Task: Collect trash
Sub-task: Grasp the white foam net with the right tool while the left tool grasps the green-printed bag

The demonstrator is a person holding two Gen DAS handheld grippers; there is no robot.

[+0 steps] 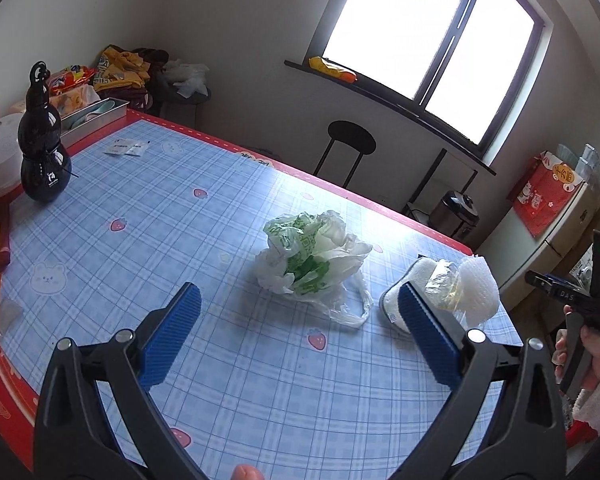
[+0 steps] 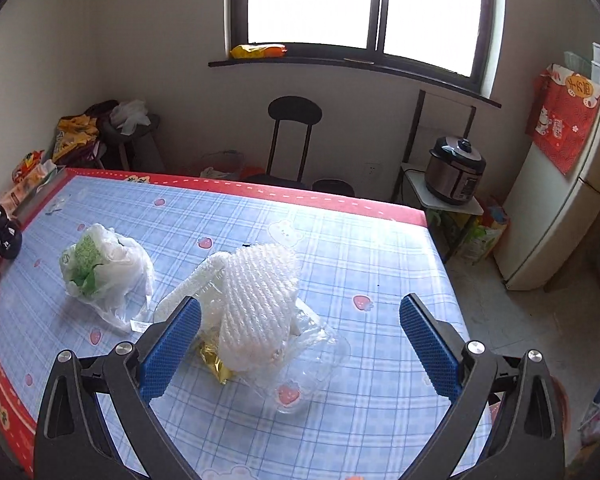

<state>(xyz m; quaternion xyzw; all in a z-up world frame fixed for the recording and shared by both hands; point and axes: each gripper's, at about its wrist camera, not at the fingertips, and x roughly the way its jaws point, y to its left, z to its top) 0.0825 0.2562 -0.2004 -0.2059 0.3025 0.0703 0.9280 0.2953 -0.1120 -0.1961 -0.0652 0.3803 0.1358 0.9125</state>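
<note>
A crumpled white and green plastic bag (image 1: 312, 258) lies on the blue checked tablecloth (image 1: 160, 216), just ahead of my open, empty left gripper (image 1: 300, 300). It also shows in the right wrist view (image 2: 104, 268) at the left. A heap of white foam netting (image 2: 256, 292) on clear plastic packaging (image 2: 304, 356) with a gold wrapper (image 2: 216, 360) lies between the fingers of my open right gripper (image 2: 300, 312), nearer the left finger. The same heap shows in the left wrist view (image 1: 448, 284) behind my right finger.
A black gourd-shaped bottle (image 1: 42, 140) stands at the table's far left, with a metal tray (image 1: 96, 114) and snack packs behind it. Small paper sachets (image 1: 126, 148) lie near it. Past the red table edge stand a stool (image 2: 294, 136), a rice cooker (image 2: 456, 170) and a fridge (image 2: 560, 200).
</note>
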